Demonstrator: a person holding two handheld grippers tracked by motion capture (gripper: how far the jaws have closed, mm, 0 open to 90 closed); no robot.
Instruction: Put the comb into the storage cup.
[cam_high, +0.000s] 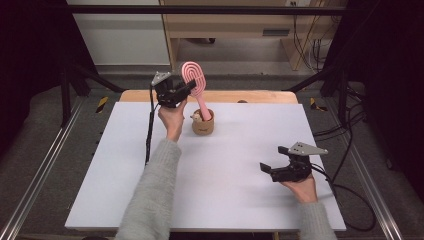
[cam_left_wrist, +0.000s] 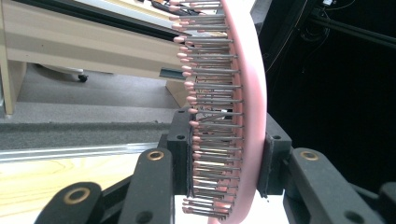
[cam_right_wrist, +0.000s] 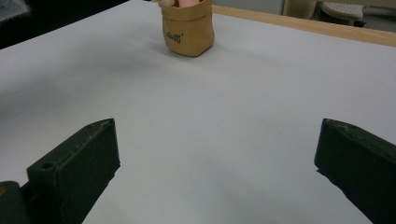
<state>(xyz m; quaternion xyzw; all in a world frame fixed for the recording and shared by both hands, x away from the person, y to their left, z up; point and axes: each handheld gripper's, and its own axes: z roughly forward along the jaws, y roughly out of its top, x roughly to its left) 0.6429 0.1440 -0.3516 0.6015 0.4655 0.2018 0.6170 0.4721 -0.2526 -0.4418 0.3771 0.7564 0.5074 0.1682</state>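
Two grippers are in play: the left gripper (cam_high: 186, 89) clamps the head of the pink hairbrush (cam_high: 195, 80), whose handle stands in the tan pouch (cam_high: 203, 123). Lower it straight, keeping the pouch upright. The right gripper (cam_high: 275, 161) is released. The pouch's print (cam_right_wrist: 173, 34) is unreadable.

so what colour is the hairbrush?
Pink hairbrush, pink-tipped grey bristles; clearest in the left gripper view.
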